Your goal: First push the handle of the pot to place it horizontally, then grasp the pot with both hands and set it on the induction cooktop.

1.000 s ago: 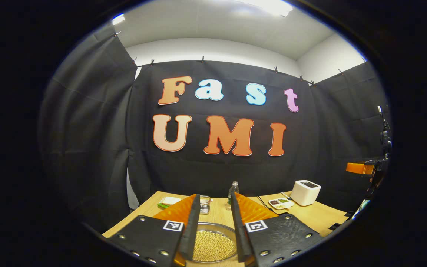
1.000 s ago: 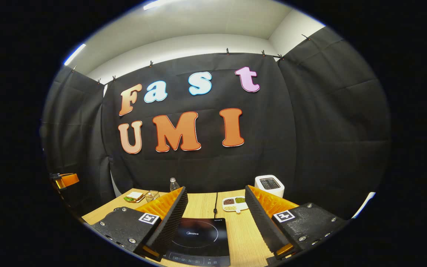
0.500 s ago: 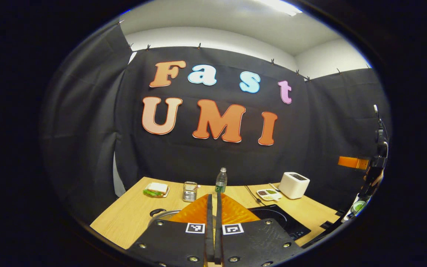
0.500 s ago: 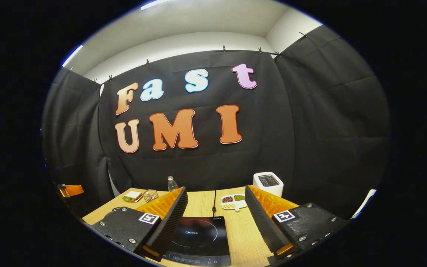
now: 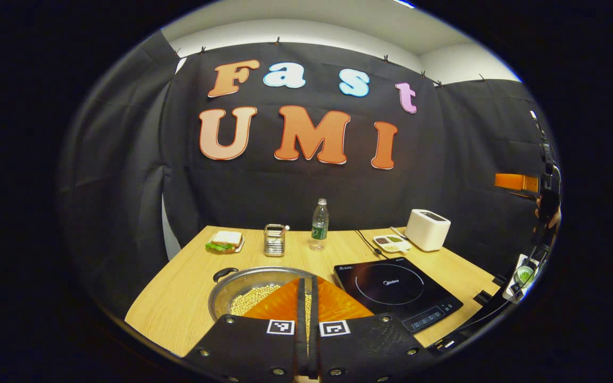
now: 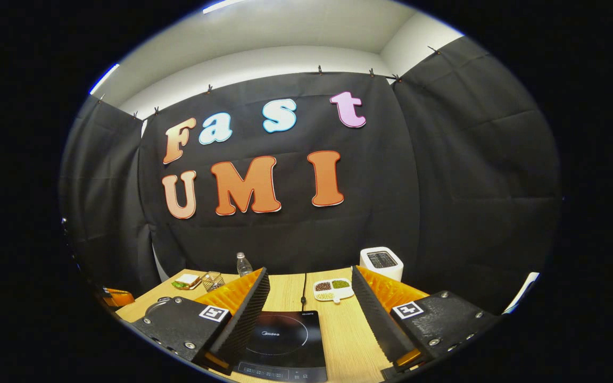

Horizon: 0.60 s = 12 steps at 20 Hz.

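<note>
A metal pot (image 5: 225, 293) holding yellow beans sits on the wooden table (image 5: 179, 303), its black handle (image 5: 223, 273) pointing to the far left. The black induction cooktop (image 5: 394, 290) lies just right of it. My left gripper (image 5: 306, 281) is shut with nothing in it, hovering over the pot's near right rim. The jaws of my right gripper (image 6: 309, 274) are open and empty above the near part of the cooktop (image 6: 285, 338). In the left gripper view, the right gripper (image 5: 516, 182) appears high at the far right.
At the back of the table stand a sandwich on a plate (image 5: 225, 240), a metal holder (image 5: 274, 240), a water bottle (image 5: 319, 224), a sectioned dish of beans (image 5: 391, 243) and a white toaster (image 5: 428, 229). A cable (image 5: 364, 240) runs back from the cooktop.
My left gripper shut its fingers, then drew back and up, so the pot and cooktop now lie ahead of it. The right gripper barely moved.
</note>
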Tool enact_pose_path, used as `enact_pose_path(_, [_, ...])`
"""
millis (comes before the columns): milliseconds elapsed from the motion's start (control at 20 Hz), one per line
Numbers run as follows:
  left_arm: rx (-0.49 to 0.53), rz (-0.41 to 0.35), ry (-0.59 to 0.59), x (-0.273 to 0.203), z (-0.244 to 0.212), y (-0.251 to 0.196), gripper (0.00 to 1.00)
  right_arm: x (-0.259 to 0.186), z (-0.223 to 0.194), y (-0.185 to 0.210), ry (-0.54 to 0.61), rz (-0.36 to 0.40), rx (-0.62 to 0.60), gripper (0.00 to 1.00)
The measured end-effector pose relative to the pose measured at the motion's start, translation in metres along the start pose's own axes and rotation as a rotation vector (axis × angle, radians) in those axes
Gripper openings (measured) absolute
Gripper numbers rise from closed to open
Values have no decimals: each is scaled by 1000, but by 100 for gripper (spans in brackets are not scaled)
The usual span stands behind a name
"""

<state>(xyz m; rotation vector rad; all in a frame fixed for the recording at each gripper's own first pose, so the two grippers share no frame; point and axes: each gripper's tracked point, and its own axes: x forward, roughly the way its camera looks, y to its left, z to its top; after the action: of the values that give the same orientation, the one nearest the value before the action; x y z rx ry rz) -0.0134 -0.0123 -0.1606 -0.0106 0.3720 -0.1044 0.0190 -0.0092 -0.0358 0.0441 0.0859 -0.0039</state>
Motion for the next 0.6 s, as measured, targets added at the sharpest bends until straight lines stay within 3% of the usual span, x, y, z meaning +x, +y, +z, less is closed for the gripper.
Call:
enact_pose_path(250, [27, -2, 71, -3, -40, -4, 2, 0, -5, -3, 9, -5, 0, 96])
enact_pose_path(600, [29, -62, 210, 1, -107, -26, 2, 0, -8, -1, 16, -2, -6, 96])
